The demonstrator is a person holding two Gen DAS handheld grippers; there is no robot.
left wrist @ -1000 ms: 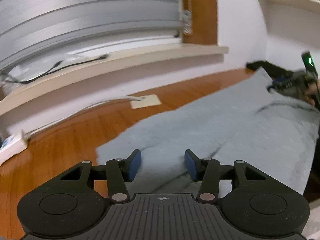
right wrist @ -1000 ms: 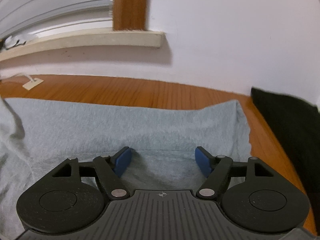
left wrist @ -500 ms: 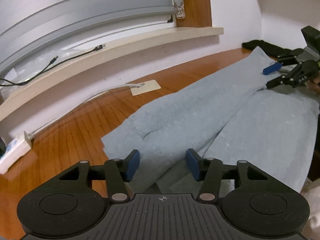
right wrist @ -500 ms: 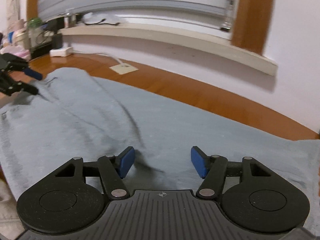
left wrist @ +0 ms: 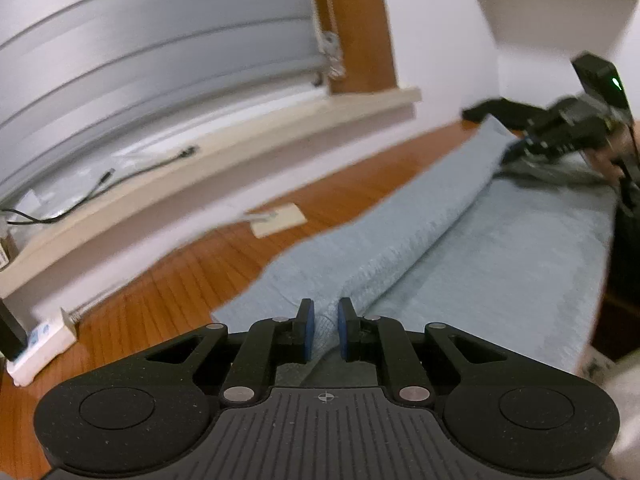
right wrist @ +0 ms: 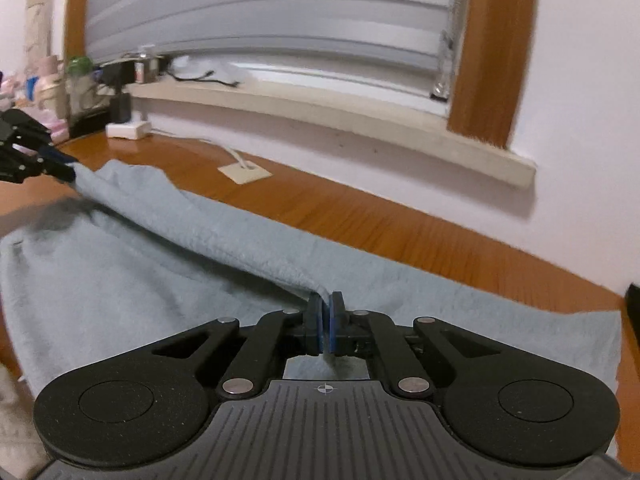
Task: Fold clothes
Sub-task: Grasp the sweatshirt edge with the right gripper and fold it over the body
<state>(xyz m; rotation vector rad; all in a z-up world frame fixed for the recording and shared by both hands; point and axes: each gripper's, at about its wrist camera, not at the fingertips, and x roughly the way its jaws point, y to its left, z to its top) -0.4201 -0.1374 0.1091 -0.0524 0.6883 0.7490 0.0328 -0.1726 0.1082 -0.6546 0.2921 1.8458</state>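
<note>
Pale blue-grey cloth (left wrist: 500,264) covers the lower right of the left wrist view, spread on the wooden floor (left wrist: 168,300). A second ago it lay flat; now a raised ridge runs across it between the two grippers. The right gripper (right wrist: 325,322), wide a moment back, is clamped tight on one end of that fold. The left gripper (left wrist: 323,330) is closing narrow on the other end, cloth between its pads. Judged, the fold can begin.

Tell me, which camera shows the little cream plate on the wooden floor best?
The right wrist view: the plate lies flat and fairly sharp, with a white cable running into it, beyond the blue-grey cloth. The left wrist view shows it too, but smeared by blur.
</note>
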